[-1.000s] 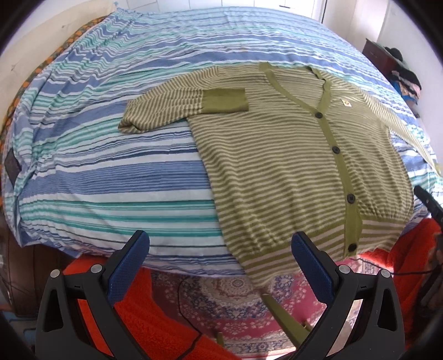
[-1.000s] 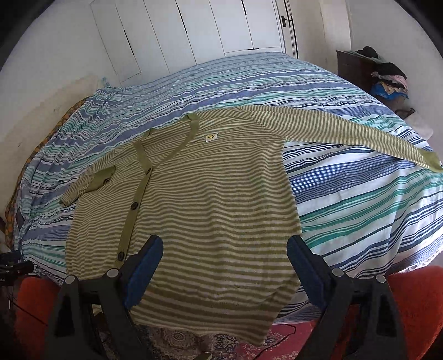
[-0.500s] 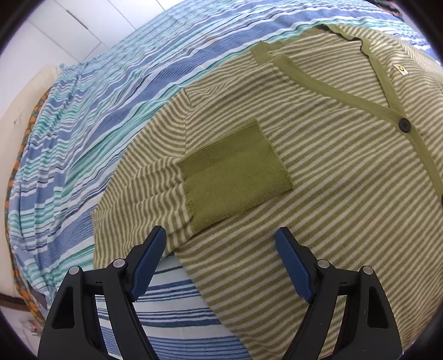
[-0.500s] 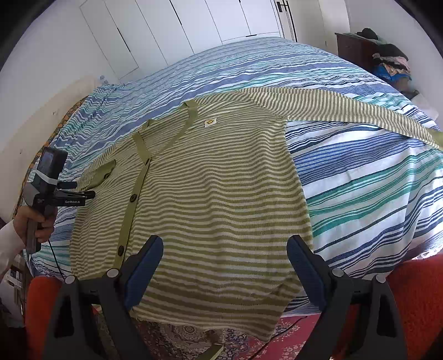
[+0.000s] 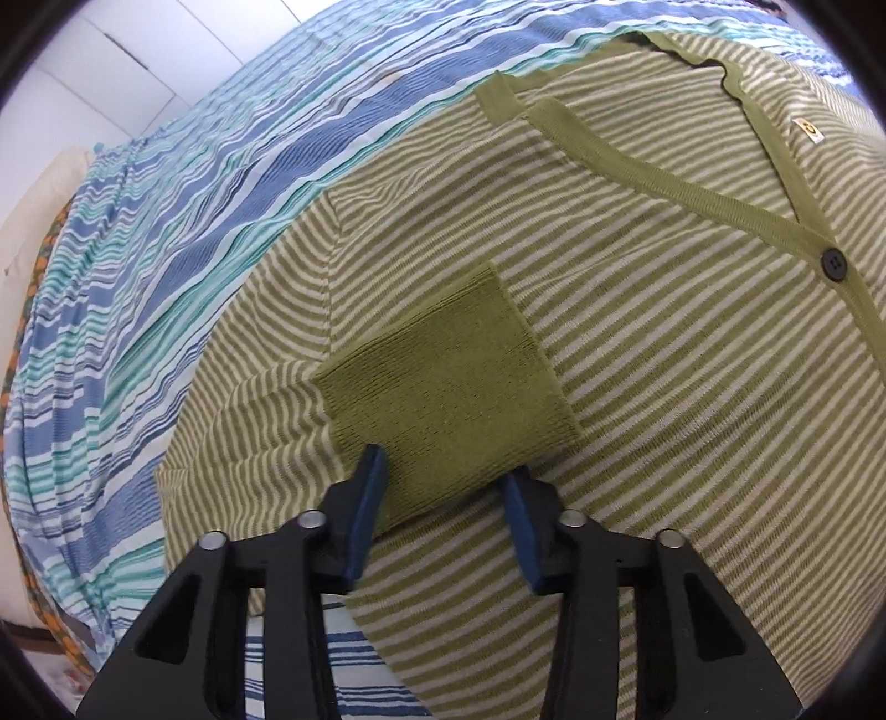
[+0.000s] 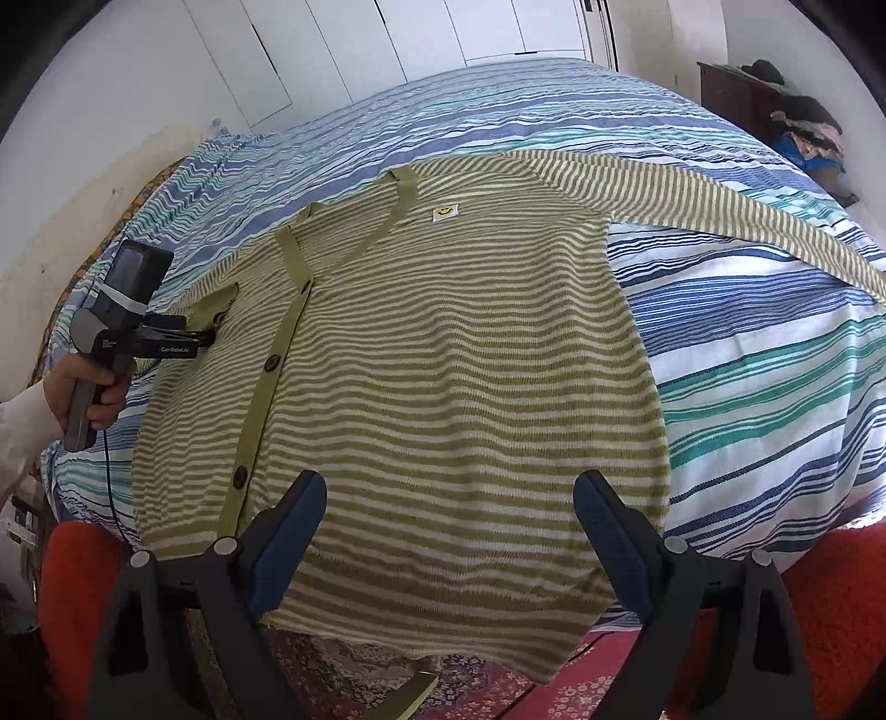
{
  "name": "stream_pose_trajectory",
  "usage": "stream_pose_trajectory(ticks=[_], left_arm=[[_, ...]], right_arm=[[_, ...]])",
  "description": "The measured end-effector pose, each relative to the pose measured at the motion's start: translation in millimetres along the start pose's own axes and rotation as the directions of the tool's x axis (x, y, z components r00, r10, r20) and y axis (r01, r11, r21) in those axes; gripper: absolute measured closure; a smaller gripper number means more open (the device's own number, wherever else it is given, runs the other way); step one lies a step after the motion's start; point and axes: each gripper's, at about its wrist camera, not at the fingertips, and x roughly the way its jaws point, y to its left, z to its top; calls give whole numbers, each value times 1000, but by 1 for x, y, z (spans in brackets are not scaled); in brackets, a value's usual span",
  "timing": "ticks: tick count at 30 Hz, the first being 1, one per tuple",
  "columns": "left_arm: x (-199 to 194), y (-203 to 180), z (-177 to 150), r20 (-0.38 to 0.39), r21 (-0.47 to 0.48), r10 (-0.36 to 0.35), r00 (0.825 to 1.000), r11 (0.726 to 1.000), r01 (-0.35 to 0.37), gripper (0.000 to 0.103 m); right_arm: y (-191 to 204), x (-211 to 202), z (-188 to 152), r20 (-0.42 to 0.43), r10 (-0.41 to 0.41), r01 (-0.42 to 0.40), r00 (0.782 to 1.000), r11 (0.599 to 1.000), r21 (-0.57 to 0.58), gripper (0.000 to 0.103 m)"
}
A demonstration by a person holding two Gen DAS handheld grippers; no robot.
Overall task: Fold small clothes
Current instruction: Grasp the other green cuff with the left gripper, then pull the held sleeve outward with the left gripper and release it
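A green and cream striped cardigan (image 6: 454, 376) lies flat on the bed, buttons up. Its left sleeve is folded across the chest, and the solid green cuff (image 5: 443, 382) lies on the body. My left gripper (image 5: 443, 487) sits at the cuff's near edge, its jaws narrowed around it, still slightly apart; it also shows in the right wrist view (image 6: 213, 332), at the cardigan's left side. The other sleeve (image 6: 720, 205) stretches out to the right. My right gripper (image 6: 448, 531) is open and empty above the cardigan's hem.
The bed has a blue, teal and white striped cover (image 6: 775, 354). An orange seat (image 6: 830, 598) and a patterned rug (image 6: 360, 670) lie below the near edge. A dark dresser with piled clothes (image 6: 803, 122) stands at the back right. White closet doors (image 6: 387, 50) are behind.
My left gripper moved from the bed's near edge up to the folded sleeve cuff and narrowed its jaws around it. My right gripper stayed open above the hem.
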Motion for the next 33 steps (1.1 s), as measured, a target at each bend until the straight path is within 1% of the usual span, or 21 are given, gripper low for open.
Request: stream_pose_trajectory(ticks=[1, 2, 4, 5, 6, 7, 9, 11, 12, 13, 16, 18, 19, 20, 21, 22, 23, 24, 26, 30, 33], left_arm=[[-1, 3, 1, -2, -26, 0, 1000, 1000, 0, 99], [-6, 8, 1, 24, -58, -7, 1000, 998, 8, 100], [-18, 28, -1, 71, -177, -52, 996, 982, 64, 101], [-27, 44, -5, 103, -256, -82, 991, 961, 106, 101], [-39, 64, -12, 144, -342, -109, 984, 927, 152, 101], [-51, 86, -24, 185, -420, -122, 975, 887, 191, 101], [-75, 137, -53, 251, -555, -107, 962, 799, 234, 101], [-92, 192, -92, 282, -673, -62, 958, 698, 243, 101], [-95, 221, -113, 280, -727, -37, 959, 644, 237, 101], [-97, 247, -135, 268, -774, -11, 963, 593, 222, 101], [-91, 316, -202, 176, -894, 86, 981, 432, 123, 101], [-83, 347, -248, 118, -948, 122, 986, 308, 75, 101], [-79, 359, -267, 94, -966, 131, 987, 253, 58, 101], [-72, 368, -284, 72, -978, 129, 989, 206, 45, 101], [-65, 374, -297, 59, -985, 118, 991, 168, 38, 101], [-58, 379, -308, 52, -989, 106, 993, 140, 37, 101], [-50, 380, -316, 42, -992, 93, 995, 122, 31, 101], [-40, 380, -322, 33, -993, 79, 996, 113, 24, 101], [-27, 378, -328, 15, -994, 50, 999, 112, 9, 101], [-9, 358, -334, -42, -988, 23, 999, 149, -45, 100], [1, 348, -337, -58, -987, -2, 998, 148, -57, 98]], right_arm=[[1, 0, 0, 1, 0, 0, 1000, 1000, -2, 13], [1, 0, 0, 0, 0, 0, 1000, 1000, -5, 13], [2, 1, 0, -2, -2, 1, 1000, 1000, -9, 13], [2, 1, 0, -3, -2, 2, 1000, 1000, -10, 13], [2, 0, 0, -1, -3, 3, 1000, 1000, -11, 13], [2, -1, 0, 3, -3, 3, 1000, 1000, -12, 13], [3, -5, 1, 17, -7, 7, 1000, 1000, -15, 13], [5, -8, 0, 30, -11, 11, 999, 1000, -20, 13], [6, -9, 0, 33, -11, 12, 999, 1000, -23, 13], [7, -9, 0, 35, -12, 13, 999, 1000, -26, 13], [14, -8, 0, 32, -18, 19, 999, 999, -44, 13], [21, -8, -1, 30, -18, 20, 999, 998, -62, 13], [25, -8, -2, 29, -17, 20, 999, 997, -72, 13], [29, -8, -3, 26, -15, 17, 1000, 996, -82, 13], [33, -7, -3, 24, -13, 15, 1000, 996, -92, 13], [38, -7, -4, 21, -13, 15, 1000, 995, -102, 13], [43, -6, -4, 19, -13, 15, 1000, 993, -113, 13], [48, -6, -5, 16, -15, 17, 1000, 992, -126, 13], [56, -4, -6, 12, -17, 19, 1000, 989, -150, 13], [70, 0, -8, 0, -24, 24, 1000, 981, -194, 13], [78, 4, -11, -11, -31, 28, 999, 975, -222, 13]])
